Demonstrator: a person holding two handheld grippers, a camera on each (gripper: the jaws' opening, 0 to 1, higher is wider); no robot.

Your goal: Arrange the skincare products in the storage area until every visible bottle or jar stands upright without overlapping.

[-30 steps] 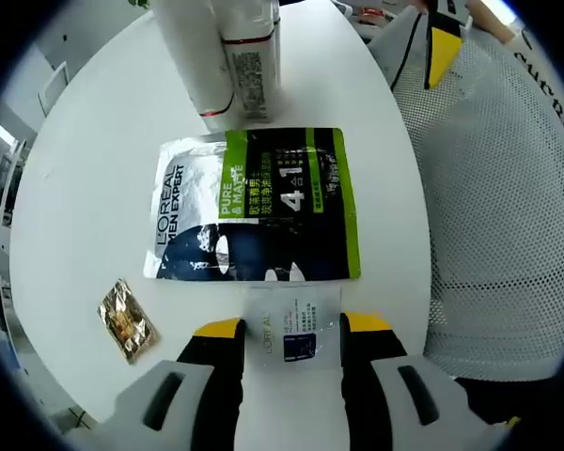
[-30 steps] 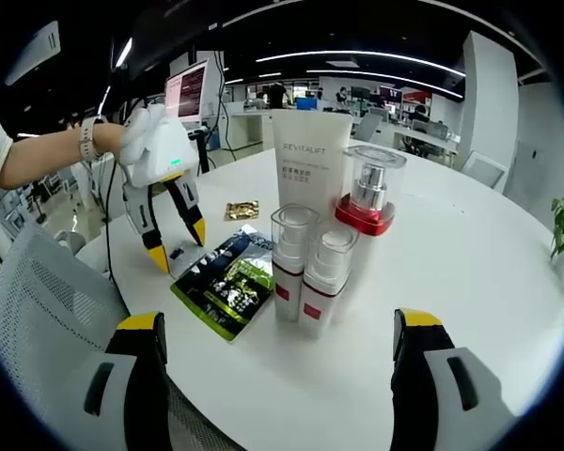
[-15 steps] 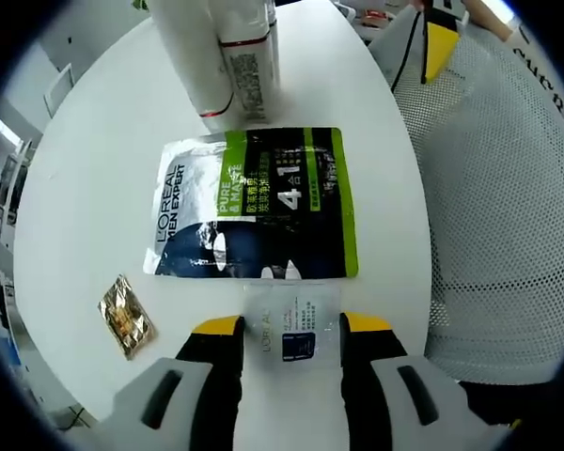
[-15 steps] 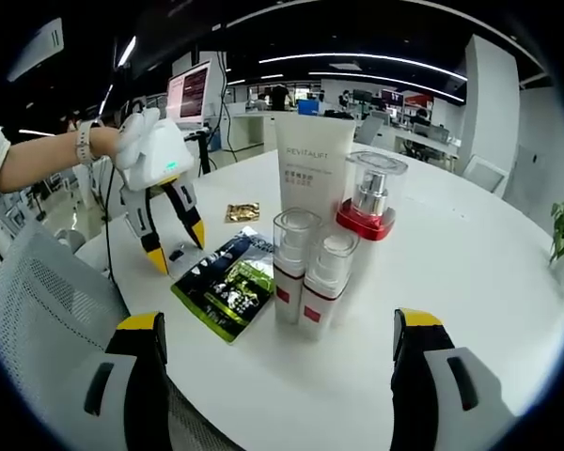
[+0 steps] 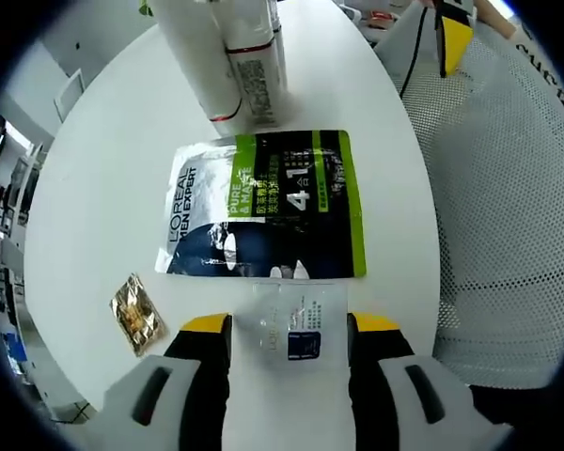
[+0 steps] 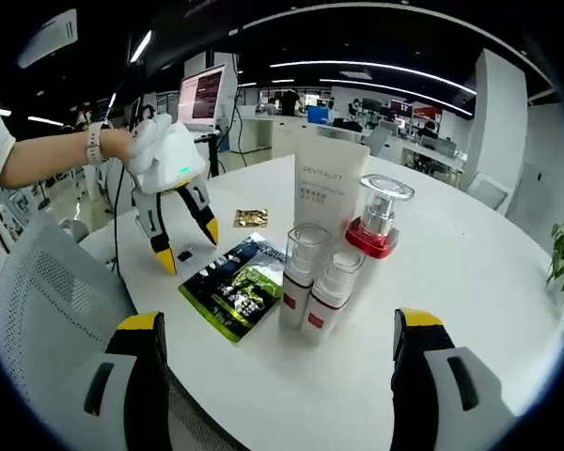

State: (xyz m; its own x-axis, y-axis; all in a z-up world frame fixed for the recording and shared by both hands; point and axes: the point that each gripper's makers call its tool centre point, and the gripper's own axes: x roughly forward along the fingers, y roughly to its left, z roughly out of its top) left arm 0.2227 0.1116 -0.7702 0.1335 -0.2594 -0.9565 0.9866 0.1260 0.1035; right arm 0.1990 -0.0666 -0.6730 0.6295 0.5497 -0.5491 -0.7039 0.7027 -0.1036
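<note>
Left gripper (image 5: 288, 329), jaws wide apart, straddles small clear sachet (image 5: 291, 329) lying flat on white table (image 5: 94, 178); nothing gripped. Sachet sits dead ahead btwn the tips, long axis approx. along the jaws, just beside near edge of green-black mask pouch (image 5: 263, 207). Gold packet (image 5: 136, 312) lies apart to one side. Right gripper (image 6: 274, 338), jaws spread and empty, faces upright cluster: white tube (image 6: 329, 193), red-collared pump bottle (image 6: 376, 221), two small bottles (image 6: 315, 277). Left is far nearer the sachet; likely its pick.
</note>
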